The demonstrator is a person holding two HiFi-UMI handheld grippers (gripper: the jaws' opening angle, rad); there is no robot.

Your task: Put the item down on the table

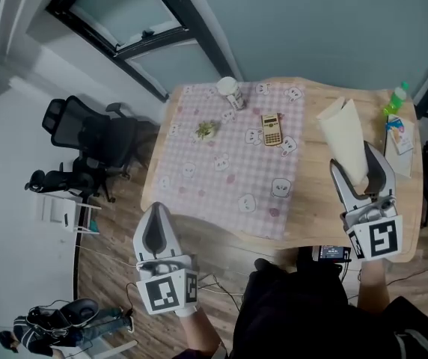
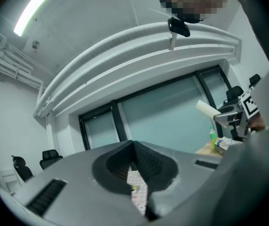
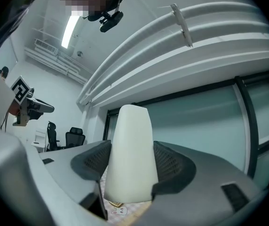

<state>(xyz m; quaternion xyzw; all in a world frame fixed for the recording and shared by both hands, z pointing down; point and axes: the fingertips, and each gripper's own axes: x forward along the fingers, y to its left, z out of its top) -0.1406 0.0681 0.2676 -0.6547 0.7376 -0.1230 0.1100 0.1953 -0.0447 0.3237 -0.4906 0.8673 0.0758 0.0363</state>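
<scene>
Pink cloth (image 1: pixel 221 163) on wooden table (image 1: pixel 315 200).

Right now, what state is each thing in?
Item, held in the air, not set down.
Right gripper, fingers shut on the item.
Left gripper, fingers shut, empty.
Jar, upright on the cloth.
Calculator, lying flat.
Bottle, upright.
Cloth, spread flat.

table (image 1: pixel 315 200): smooth light wood | tablecloth (image 1: pixel 221 163): matt printed cloth | white item (image 1: pixel 346 137): smooth, matt | right tongs (image 3: pixel 130 161): matt plastic
</scene>
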